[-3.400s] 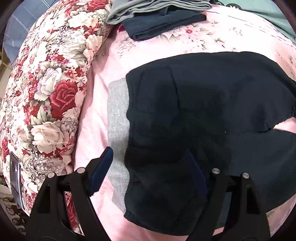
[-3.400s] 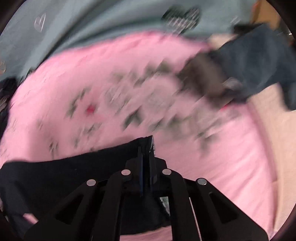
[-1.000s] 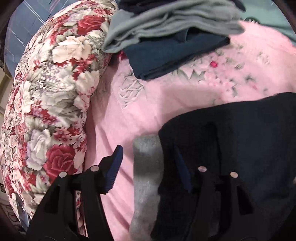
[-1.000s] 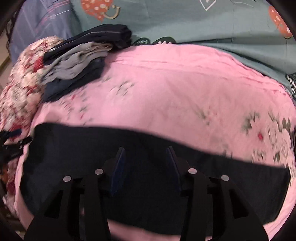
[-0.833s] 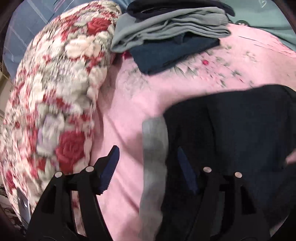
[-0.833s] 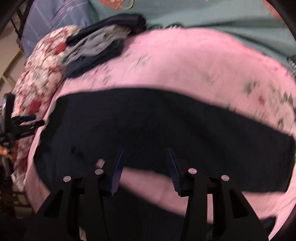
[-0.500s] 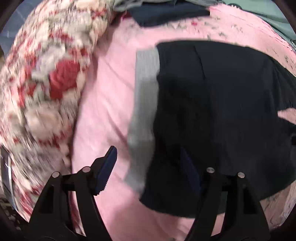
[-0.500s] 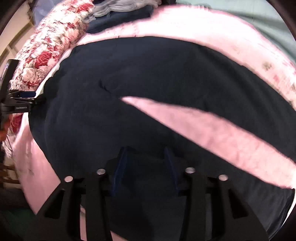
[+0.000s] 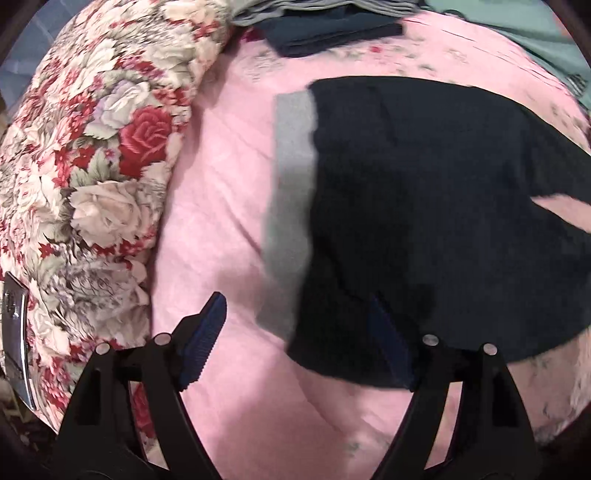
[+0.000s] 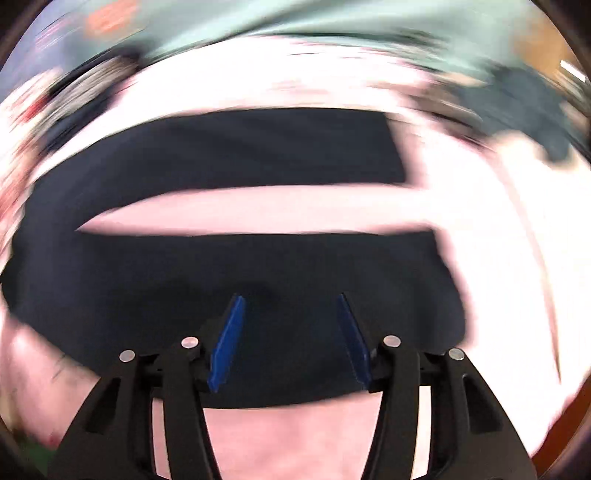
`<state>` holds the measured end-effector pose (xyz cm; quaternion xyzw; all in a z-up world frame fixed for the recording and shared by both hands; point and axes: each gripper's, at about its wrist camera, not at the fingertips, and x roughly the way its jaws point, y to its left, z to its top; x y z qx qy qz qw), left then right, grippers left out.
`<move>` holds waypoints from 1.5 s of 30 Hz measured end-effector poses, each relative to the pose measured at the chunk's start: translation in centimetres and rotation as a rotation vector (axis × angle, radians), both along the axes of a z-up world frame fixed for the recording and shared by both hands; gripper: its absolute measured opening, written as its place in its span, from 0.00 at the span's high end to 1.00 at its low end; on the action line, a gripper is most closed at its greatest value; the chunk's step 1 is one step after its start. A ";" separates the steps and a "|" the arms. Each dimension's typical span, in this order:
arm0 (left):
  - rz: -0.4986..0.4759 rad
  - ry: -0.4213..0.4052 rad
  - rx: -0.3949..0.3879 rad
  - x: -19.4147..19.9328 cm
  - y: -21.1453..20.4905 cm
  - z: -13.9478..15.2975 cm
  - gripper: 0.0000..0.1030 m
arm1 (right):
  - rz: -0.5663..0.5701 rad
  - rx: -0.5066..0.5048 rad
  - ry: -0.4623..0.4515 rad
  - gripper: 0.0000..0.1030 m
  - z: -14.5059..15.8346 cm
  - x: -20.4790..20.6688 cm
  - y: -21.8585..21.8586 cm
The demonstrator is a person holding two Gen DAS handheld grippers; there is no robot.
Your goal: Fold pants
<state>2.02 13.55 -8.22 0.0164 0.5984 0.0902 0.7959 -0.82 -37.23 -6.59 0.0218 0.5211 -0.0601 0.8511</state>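
Note:
Dark navy pants [image 9: 424, 206] lie flat on a pink bedspread [image 9: 221, 206], the grey waistband [image 9: 291, 206] on their left side. My left gripper [image 9: 295, 328] is open above the waistband's near corner, with nothing between its blue pads. In the blurred right wrist view the pants [image 10: 240, 280] show both legs spread, a strip of pink sheet between them. My right gripper [image 10: 288, 325] is open over the near leg, holding nothing.
A floral rose-patterned pillow or quilt [image 9: 92, 177] bulges along the left of the pants. Folded grey and dark blue clothes [image 9: 325, 26] are stacked at the far end of the bed. A teal sheet [image 10: 295, 22] lies beyond the pink one.
Both grippers have pulled back toward the near edge of the pants. The right one, shut on cloth 3.4 s ago, is open and swinging right, blurring its view.

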 end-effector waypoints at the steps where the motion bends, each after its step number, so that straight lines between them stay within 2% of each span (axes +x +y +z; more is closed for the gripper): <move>1: -0.014 0.002 -0.005 -0.6 -0.5 0.0 0.23 | -0.093 -0.010 -0.007 0.48 -0.1 -0.7 -2.3; 4: -0.034 0.012 -0.025 -1.4 -1.6 -0.9 0.23 | -0.270 -0.055 0.021 0.48 -1.2 -2.3 -7.7; 7: -0.029 0.050 -0.035 -1.5 -2.2 -2.2 0.23 | -0.300 -0.002 0.088 0.48 -3.2 -2.1 -9.5; 8: -0.024 0.059 -0.030 -1.4 -2.2 -2.6 0.23 | -0.301 0.015 0.112 0.51 -3.8 -1.8 -9.4; 9: -0.018 0.069 -0.026 -1.5 -2.3 -3.0 0.22 | -0.300 0.064 0.109 0.66 -4.1 -1.8 -9.7; 10: -0.012 0.077 -0.024 -1.5 -2.2 -3.4 0.22 | -0.297 0.088 0.105 0.74 -4.1 -1.6 -9.5; 11: -0.006 0.081 -0.026 -1.5 -1.9 -3.5 0.22 | -0.280 0.113 0.107 0.91 -4.0 -1.5 -9.5; 13: 0.005 0.089 -0.038 -1.4 -1.5 -3.9 0.21 | -0.280 0.057 0.095 0.91 -2.8 -1.1 -8.9; 14: 0.007 0.091 -0.040 -1.5 -1.5 -4.0 0.21 | -0.293 0.053 0.077 0.91 -2.0 -1.6 -8.9; 16: 0.006 0.091 -0.039 -1.6 -1.5 -4.0 0.21 | -0.305 0.040 0.097 0.91 -1.9 -2.2 -8.9; 17: 0.005 0.090 -0.039 -1.5 -1.4 -4.1 0.21 | -0.306 0.008 0.134 0.88 -2.7 -2.4 -8.8; 18: 0.005 0.089 -0.043 -1.6 -1.4 -4.1 0.21 | -0.308 -0.037 0.191 0.75 -3.9 -1.9 -8.4; 19: 0.005 0.089 -0.047 -1.7 -1.5 -4.1 0.21 | -0.306 -0.081 0.192 0.61 -4.3 -1.4 -8.2; 20: 0.005 0.089 -0.048 -1.7 -1.5 -4.2 0.21 | -0.310 -0.156 0.210 0.34 -4.3 -1.0 -8.1; 21: 0.003 0.091 -0.048 -1.8 -1.6 -4.2 0.21 | -0.308 -0.196 0.217 0.32 -3.9 -0.5 -8.2; 22: 0.002 0.095 -0.050 -0.9 -0.7 -4.9 0.21 | -0.299 -0.168 0.168 0.32 -2.9 -0.2 -8.5; 23: 0.001 0.102 -0.057 -0.8 -0.6 -4.7 0.21 | -0.299 -0.132 0.082 0.32 -1.3 0.3 -9.0; 24: -0.004 0.100 -0.061 -0.6 -0.5 -4.3 0.21 | -0.306 -0.121 0.041 0.32 -0.6 1.0 -9.4; 27: -0.044 0.010 -0.044 0.2 -0.2 -1.4 0.22 | -0.272 0.035 -0.046 0.32 0.3 4.6 -10.6; 30: -0.065 -0.068 -0.065 1.9 0.4 1.1 0.22 | -0.220 0.077 -0.091 0.32 0.0 9.7 -10.3; 33: -0.042 -0.088 -0.017 5.0 1.3 1.6 0.22 | -0.152 0.060 -0.083 0.32 -0.3 15.6 -9.1; 35: -0.019 -0.098 -0.004 7.5 2.0 1.4 0.22 | -0.144 0.057 -0.064 0.32 -0.5 18.1 -8.8; 38: 0.018 -0.091 -0.026 10.7 2.8 0.8 0.22 | -0.122 0.050 -0.041 0.32 -0.8 22.1 -8.4; 41: 0.043 -0.086 0.018 14.3 3.6 -0.3 0.22 | -0.103 0.053 -0.020 0.32 -1.1 23.5 -7.9; 45: 0.030 -0.074 0.020 17.6 3.6 -1.4 0.22 | -0.077 0.044 0.027 0.32 -2.2 24.7 -7.5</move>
